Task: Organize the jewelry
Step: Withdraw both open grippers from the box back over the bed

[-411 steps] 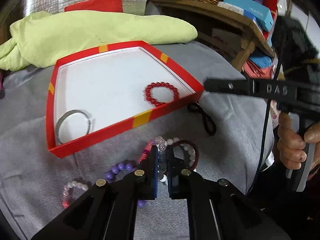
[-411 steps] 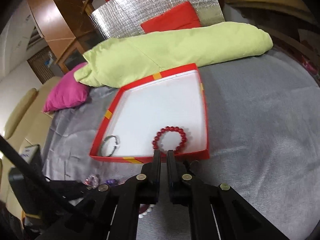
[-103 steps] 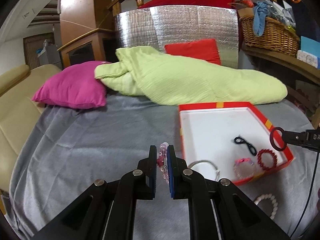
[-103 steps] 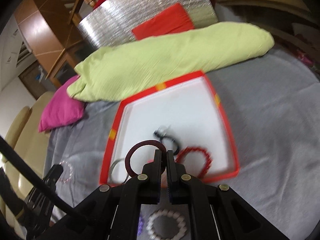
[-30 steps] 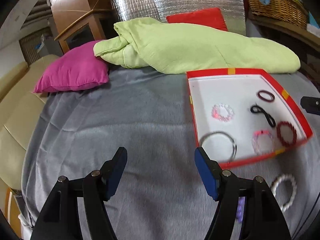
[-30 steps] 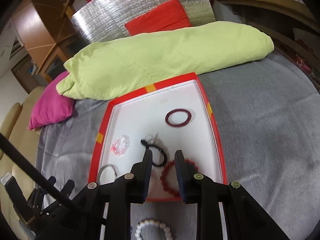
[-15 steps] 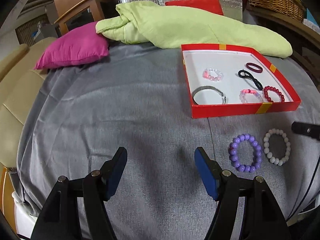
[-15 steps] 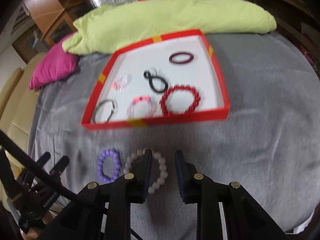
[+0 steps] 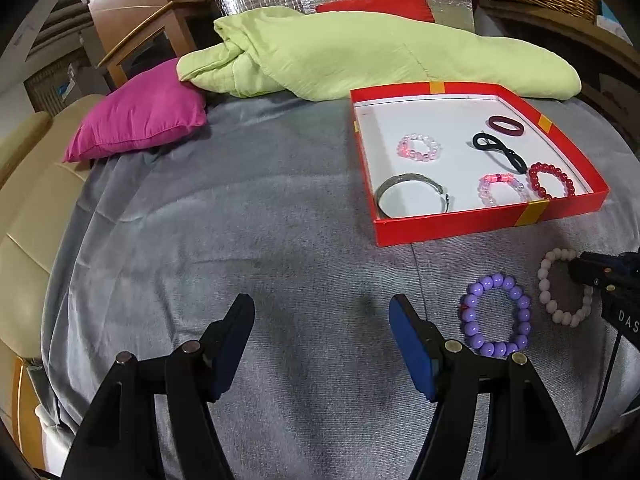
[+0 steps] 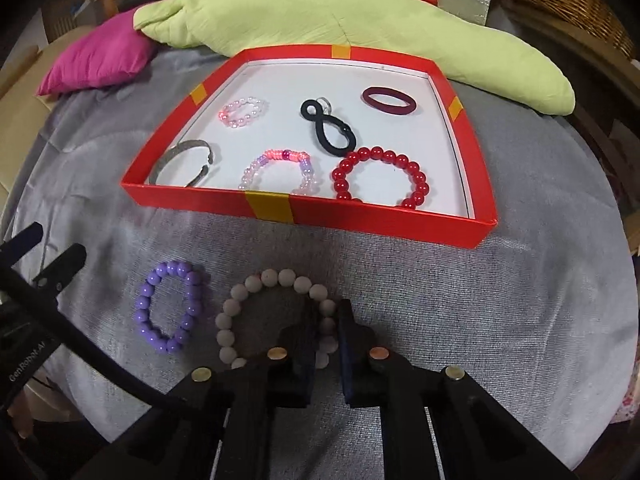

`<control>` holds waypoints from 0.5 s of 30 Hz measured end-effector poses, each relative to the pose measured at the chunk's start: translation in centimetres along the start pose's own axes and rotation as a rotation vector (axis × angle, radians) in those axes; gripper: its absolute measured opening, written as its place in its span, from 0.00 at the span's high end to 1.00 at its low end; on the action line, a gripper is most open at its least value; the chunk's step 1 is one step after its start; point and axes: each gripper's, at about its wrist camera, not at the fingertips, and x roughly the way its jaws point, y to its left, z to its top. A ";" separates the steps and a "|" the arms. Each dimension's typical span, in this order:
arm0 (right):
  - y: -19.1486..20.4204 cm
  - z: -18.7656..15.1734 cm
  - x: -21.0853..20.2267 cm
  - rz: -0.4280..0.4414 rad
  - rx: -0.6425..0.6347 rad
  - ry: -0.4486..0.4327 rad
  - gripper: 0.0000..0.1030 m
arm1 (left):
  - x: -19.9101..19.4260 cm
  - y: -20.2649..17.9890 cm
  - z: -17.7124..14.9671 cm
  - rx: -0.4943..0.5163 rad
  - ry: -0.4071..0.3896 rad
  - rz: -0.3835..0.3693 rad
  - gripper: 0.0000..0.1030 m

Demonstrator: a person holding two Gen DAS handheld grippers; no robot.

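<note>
Right tongs (image 10: pixel 324 328) down on the grey cover (image 10: pixel 480 320), jaws closing to a narrow gap astride the right side of the white bead bracelet (image 10: pixel 276 308), its beads between the pads. Purple bead bracelet (image 10: pixel 168 306) lies just left of it. Left tongs (image 9: pixel 320 332) wide, nothing between them, above bare cover. Red tray (image 10: pixel 476 152) beyond holds six pieces, including the red bead bracelet (image 10: pixel 380 178).

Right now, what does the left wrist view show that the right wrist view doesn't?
Left wrist only: the open left claw over bare grey cloth, nothing between its fingers. Right wrist only: the right claw with its jaws closing, beads of the white bracelet between them. Both: the red tray holding six pieces, and the purple bracelet outside it.
</note>
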 end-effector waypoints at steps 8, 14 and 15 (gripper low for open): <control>-3.9 0.2 -0.2 0.012 0.092 0.019 0.90 | 0.2 -1.3 0.0 0.045 0.006 -0.036 0.31; -4.4 0.2 -0.4 0.034 0.091 0.031 0.90 | 0.9 -1.5 -0.2 0.023 0.048 -0.110 0.31; -4.4 0.0 -0.5 0.035 0.092 0.032 0.90 | 1.1 -1.6 -0.2 0.021 0.054 -0.115 0.31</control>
